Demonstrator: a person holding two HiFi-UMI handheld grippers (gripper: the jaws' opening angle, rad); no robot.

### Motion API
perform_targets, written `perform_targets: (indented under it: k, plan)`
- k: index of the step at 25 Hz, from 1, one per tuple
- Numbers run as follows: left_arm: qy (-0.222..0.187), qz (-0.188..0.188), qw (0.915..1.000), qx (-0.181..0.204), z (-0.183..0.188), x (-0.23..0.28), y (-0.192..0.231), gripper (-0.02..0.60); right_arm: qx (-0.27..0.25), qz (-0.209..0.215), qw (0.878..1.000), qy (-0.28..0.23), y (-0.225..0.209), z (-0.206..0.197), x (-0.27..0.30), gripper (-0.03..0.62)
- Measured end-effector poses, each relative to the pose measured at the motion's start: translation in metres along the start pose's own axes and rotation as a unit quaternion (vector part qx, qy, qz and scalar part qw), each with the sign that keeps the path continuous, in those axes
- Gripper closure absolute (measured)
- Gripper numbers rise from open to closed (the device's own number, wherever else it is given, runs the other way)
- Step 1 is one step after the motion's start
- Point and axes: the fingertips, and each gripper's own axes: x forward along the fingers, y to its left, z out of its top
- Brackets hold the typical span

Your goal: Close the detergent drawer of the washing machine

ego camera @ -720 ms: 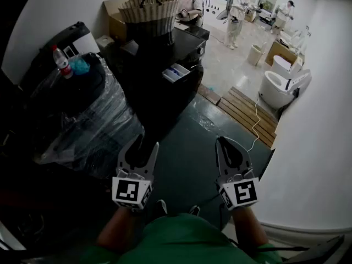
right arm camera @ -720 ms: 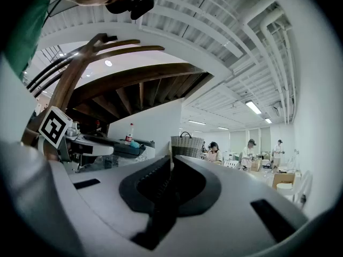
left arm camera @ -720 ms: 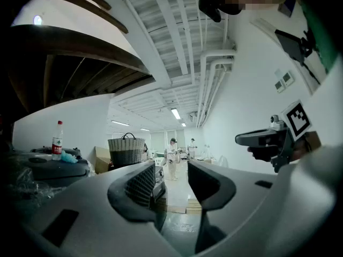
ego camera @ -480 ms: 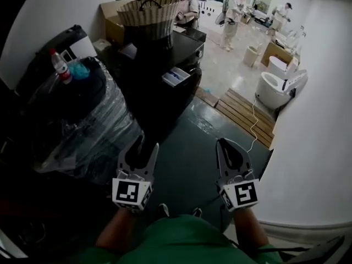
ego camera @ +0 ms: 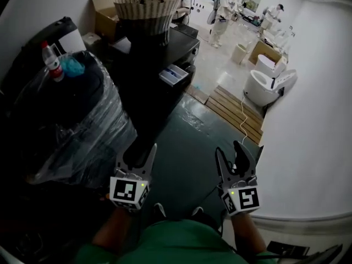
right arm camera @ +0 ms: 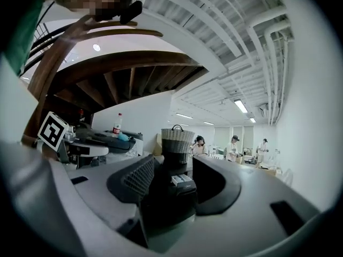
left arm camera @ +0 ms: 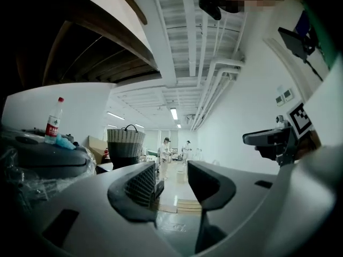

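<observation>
In front of the dark boxy washing machine [ego camera: 157, 95], its white-and-blue plastic detergent drawer [ego camera: 174, 73] juts out open beneath the woven wicker basket [ego camera: 147, 10]; well short of it, the left hand-held gripper [ego camera: 137, 154] and right hand-held gripper [ego camera: 227, 148] hover released, empty

Head cam: set high, aimed steeply down, w/ left gripper [ego camera: 137, 154] and right gripper [ego camera: 227, 149] seen close, low in frame. Gripper cams: carried low, held level, aimed fwd along own jaws. Woven basket [ego camera: 147, 10] [left arm camera: 126, 143] [right arm camera: 177, 138] and bottle [ego camera: 52, 62] [left arm camera: 52, 121] [right arm camera: 116, 124], farther off, shared by all 3 views.
</observation>
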Motion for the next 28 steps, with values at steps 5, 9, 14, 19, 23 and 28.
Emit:
perform_targets:
  k: [5,9,14,19,23,28]
  plan:
    - [0.008,-0.010,0.9999,-0.011,-0.016,0.003,0.006,0.382,0.003,-0.015,1.000,0.011,-0.005,-0.002,0.004,0.358]
    - [0.016,-0.008,0.9998,-0.012,-0.014,0.016,0.008,0.382,0.008,-0.006,1.000,0.007,-0.009,-0.009,0.021,0.358]
    - [0.021,0.021,0.9995,0.006,-0.018,0.041,0.020,0.382,0.024,0.031,0.999,-0.005,-0.021,-0.025,0.065,0.358]
    - [0.044,0.063,0.9969,0.012,-0.024,0.079,0.016,0.382,0.053,0.077,0.995,-0.018,-0.055,-0.035,0.118,0.361]
    - [0.070,0.099,0.9925,0.018,-0.024,0.118,0.011,0.382,0.068,0.112,0.991,-0.010,-0.089,-0.041,0.158,0.368]
    - [0.069,0.140,0.9876,0.010,-0.025,0.161,-0.004,0.382,0.092,0.136,0.986,-0.007,-0.144,-0.053,0.193,0.379]
